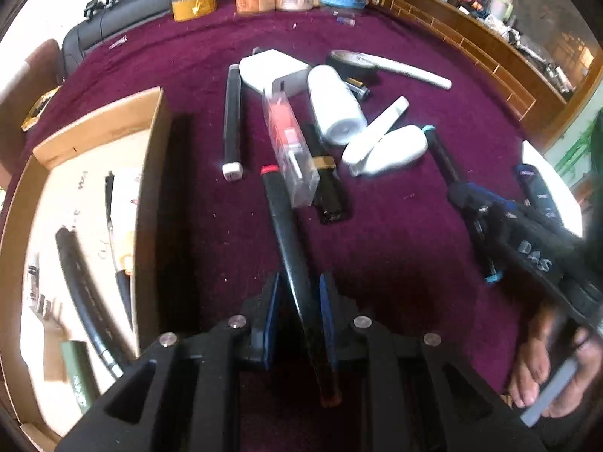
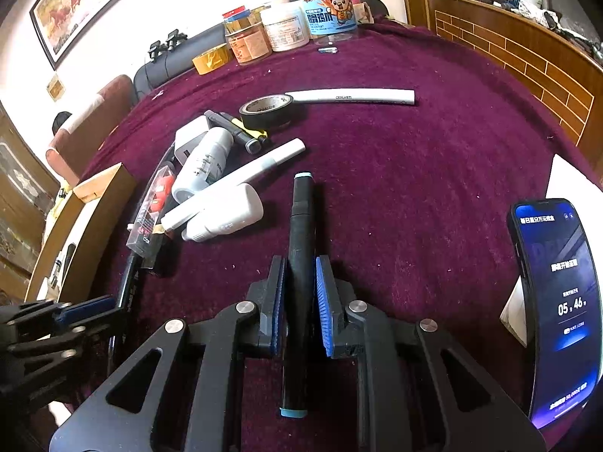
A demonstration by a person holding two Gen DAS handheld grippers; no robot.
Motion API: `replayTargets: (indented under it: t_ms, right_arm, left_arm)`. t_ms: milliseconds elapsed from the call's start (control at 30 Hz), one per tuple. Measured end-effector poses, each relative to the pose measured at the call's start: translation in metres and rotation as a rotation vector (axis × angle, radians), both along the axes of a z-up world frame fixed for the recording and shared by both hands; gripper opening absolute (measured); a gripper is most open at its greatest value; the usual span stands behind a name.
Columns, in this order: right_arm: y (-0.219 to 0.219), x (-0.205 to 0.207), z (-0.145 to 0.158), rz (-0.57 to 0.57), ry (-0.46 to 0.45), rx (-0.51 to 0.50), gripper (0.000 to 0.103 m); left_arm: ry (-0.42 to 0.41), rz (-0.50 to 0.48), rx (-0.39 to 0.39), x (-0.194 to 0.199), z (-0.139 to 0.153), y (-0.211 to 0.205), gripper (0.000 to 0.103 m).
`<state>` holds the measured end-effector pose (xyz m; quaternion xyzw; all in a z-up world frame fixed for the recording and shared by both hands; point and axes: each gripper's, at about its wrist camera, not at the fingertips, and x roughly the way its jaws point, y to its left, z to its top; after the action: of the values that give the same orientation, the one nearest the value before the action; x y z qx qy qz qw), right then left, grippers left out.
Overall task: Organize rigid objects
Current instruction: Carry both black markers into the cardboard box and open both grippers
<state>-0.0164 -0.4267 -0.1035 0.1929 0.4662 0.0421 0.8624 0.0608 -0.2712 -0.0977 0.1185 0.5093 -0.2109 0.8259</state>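
My left gripper [image 1: 299,286] is shut on a black marker with a red cap [image 1: 286,233], held just above the purple cloth beside the cardboard box [image 1: 150,188]. My right gripper [image 2: 299,267] is shut on a black marker with teal caps [image 2: 300,226]; it also shows in the left wrist view [image 1: 486,203]. A pile lies ahead: a white bottle [image 1: 335,105], white tubes [image 1: 392,147], a clear case with a red item [image 1: 290,147], a black-and-white marker [image 1: 231,124], a white adapter [image 1: 271,71], black tape [image 2: 265,109].
The box holds a black pen [image 1: 83,293] and small items. Jars [image 2: 282,26], a yellow tape roll [image 2: 211,58] and a long white tube [image 2: 354,96] sit at the back. A lit phone [image 2: 561,301] stands at right. A wooden rail [image 2: 527,60] borders the table.
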Motion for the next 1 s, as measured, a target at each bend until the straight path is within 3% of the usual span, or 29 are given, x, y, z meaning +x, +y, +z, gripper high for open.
replayTargets:
  t_ms: [167,333,433,567,767,1000]
  right_arm:
    - [-0.001,-0.002,0.001,-0.002,-0.008,0.025,0.016]
    - [-0.003,-0.01,0.016,0.0,-0.072,0.13,0.015]
    - [0.011,-0.013,0.034,0.05,-0.112,0.204,0.015]
    - [0.046,-0.01,0.062,0.193,-0.162,0.315,0.016]
    - [0.118,0.006,0.081,0.398,-0.144,0.376,0.016]
    - [0.184,0.026,0.08,0.514,-0.087,0.349,0.016]
  left_arm:
    - [-0.019,0.015,-0.015,-0.004,0.0,0.005,0.014]
    - [0.007,0.049,-0.2,-0.017,0.021,0.04,0.013]
    - [0.012,0.085,-0.294,-0.025,0.039,0.066,0.013]
    - [-0.013,0.16,-0.364,-0.031,0.064,0.107,0.013]
    - [-0.051,0.295,-0.379,-0.023,0.08,0.17,0.013]
    - [-0.056,0.412,-0.332,-0.015,0.071,0.223,0.013]
